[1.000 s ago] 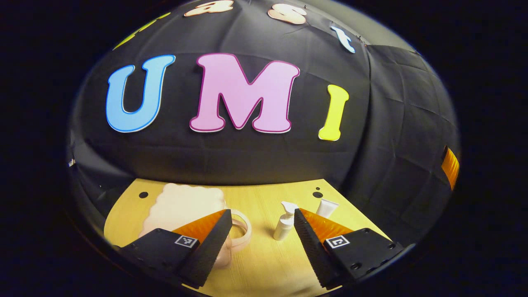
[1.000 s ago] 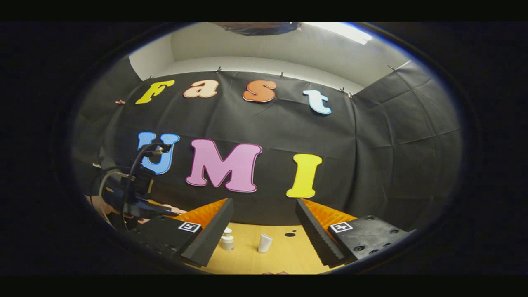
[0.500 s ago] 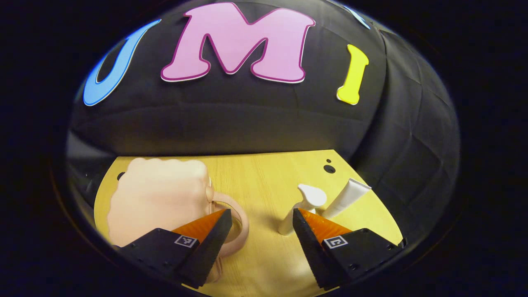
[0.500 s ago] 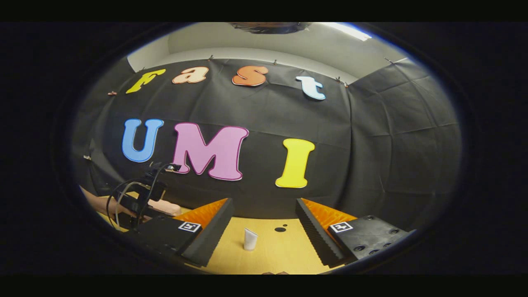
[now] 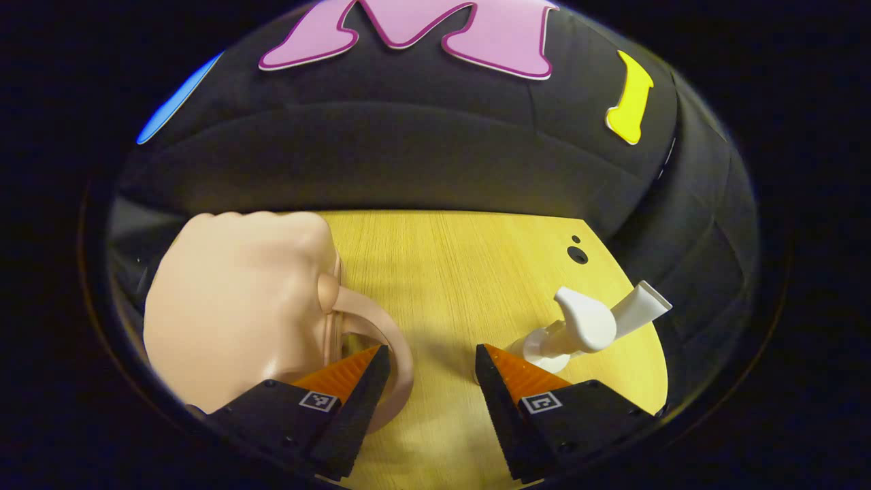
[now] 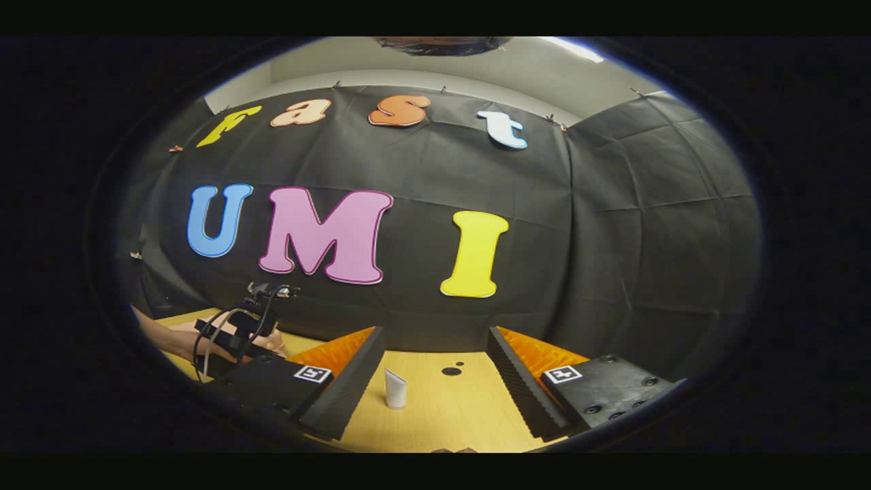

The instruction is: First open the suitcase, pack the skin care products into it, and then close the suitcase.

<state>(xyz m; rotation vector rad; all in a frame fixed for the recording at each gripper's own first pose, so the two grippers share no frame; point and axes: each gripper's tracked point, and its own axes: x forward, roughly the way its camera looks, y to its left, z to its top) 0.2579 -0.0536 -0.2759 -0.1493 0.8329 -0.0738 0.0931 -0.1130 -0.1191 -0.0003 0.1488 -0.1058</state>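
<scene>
A small pale pink suitcase (image 5: pixel 231 299) lies on the wooden table (image 5: pixel 435 272) at the left of the left gripper view, its loop handle (image 5: pixel 398 344) pointing right. My left gripper (image 5: pixel 430 354) is open and low over the table, one finger overlapping the handle's loop, the other just in front of a white pump bottle (image 5: pixel 575 327). A white tube (image 5: pixel 639 306) stands behind the bottle. My right gripper (image 6: pixel 435 337) is open and empty, held above the table, with the white tube (image 6: pixel 395 389) standing ahead between its fingers.
Two dark holes (image 5: pixel 577 254) mark the table's far right part. In the right gripper view the left gripper (image 6: pixel 238 327), its cables and the hand (image 6: pixel 170 340) holding it sit at the left. Black cloth walls close the table behind and right.
The left gripper has dropped and moved forward, so the suitcase, its handle and the pump bottle are now much closer. The right gripper has shifted a little right. Both stayed open.
</scene>
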